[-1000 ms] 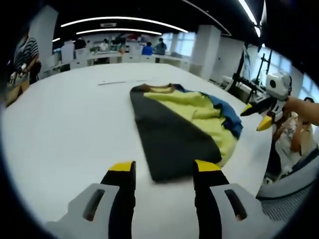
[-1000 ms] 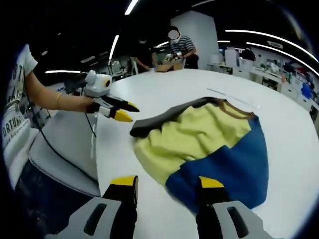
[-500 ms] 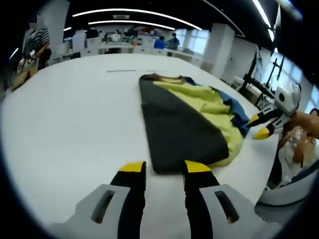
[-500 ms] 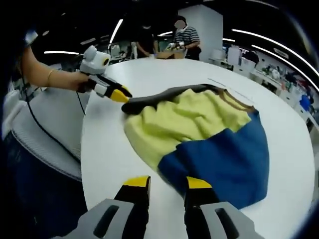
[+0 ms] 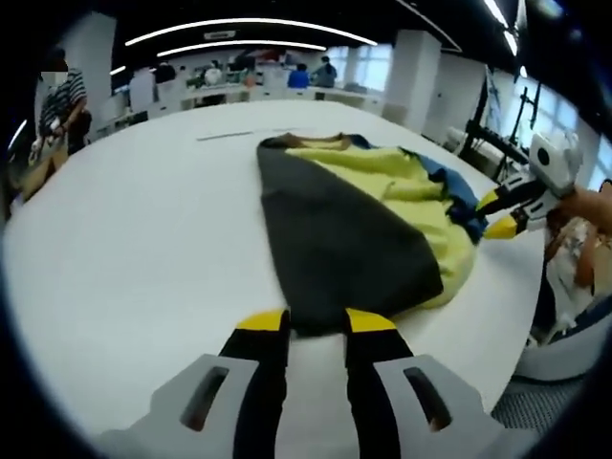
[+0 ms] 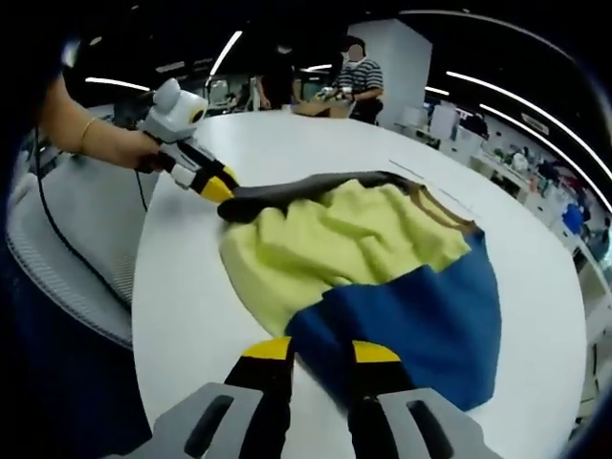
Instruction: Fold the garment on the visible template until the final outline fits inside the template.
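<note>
In the left gripper view I am seeing a person [image 5: 59, 96] in a striped top standing at the far left edge, too small for me to read any writing. My left gripper [image 5: 304, 319] is sitting low in the middle, its yellow-tipped jaws narrowed onto the near corner of the garment [image 5: 344, 239], whose dark grey panel is lying over yellow and blue parts on the white table [image 5: 134, 249]. I cannot tell whether the cloth is truly pinched. A thin line [image 5: 226, 136] is running across the table beyond the collar. In the right gripper view my right gripper [image 6: 320, 352] is closing around the blue hem; the fabric is hiding the grip itself
</note>
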